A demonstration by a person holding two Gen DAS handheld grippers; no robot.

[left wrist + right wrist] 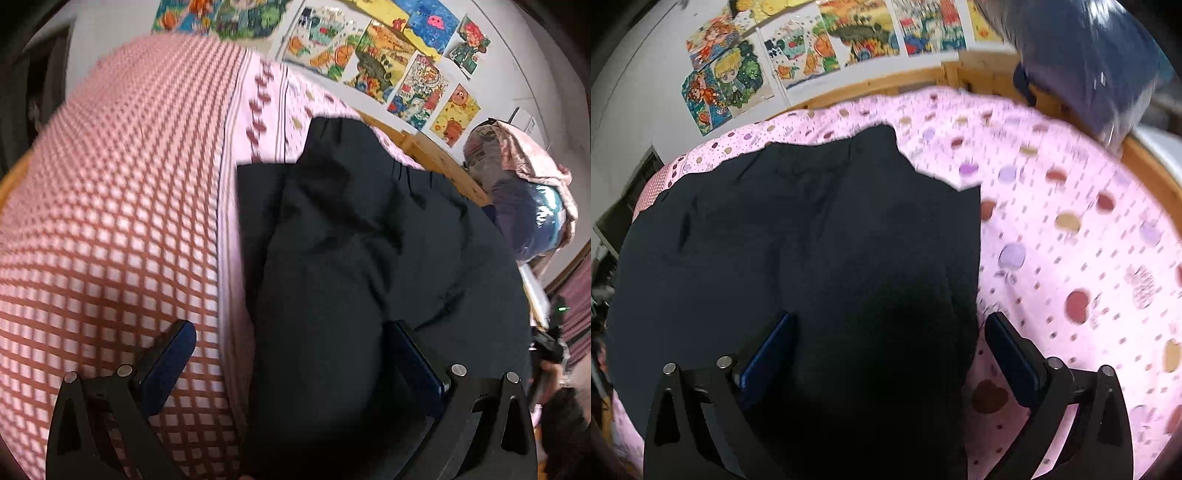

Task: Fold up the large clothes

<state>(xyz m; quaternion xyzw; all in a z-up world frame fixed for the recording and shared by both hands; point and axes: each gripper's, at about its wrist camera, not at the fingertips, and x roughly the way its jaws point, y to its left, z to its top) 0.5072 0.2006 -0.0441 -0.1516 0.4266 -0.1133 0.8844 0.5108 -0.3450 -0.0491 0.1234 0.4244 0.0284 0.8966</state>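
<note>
a large dark garment [798,243] lies spread on a bed covered by a pink sheet [1071,229] printed with coloured apples and small dots. in the left wrist view the same garment [362,251] sits on the right half of the picture, its gathered upper edge toward the far side of the bed, while the left half shows a pink and brown checked bedcover [110,206] with a band of leaf-like marks beside it.

the left gripper [291,347] stands wide, holding nothing; its left finger is over the checked bedcover and its right finger over the dark cloth, so the garment's left edge runs between them. the right gripper [890,332] is also spread wide and grips nothing; its left finger is over the dark cloth and its right finger over the pink sheet, with the garment's right edge between them. whether the fingers touch the fabric cannot be told.

a wooden bed frame [871,85] borders the far side, and colourful cartoon drawings [798,48] hang on the pale wall behind. a blue bag in clear plastic [532,221] with a pinkish cloth over it sits at the bed's far right end.
</note>
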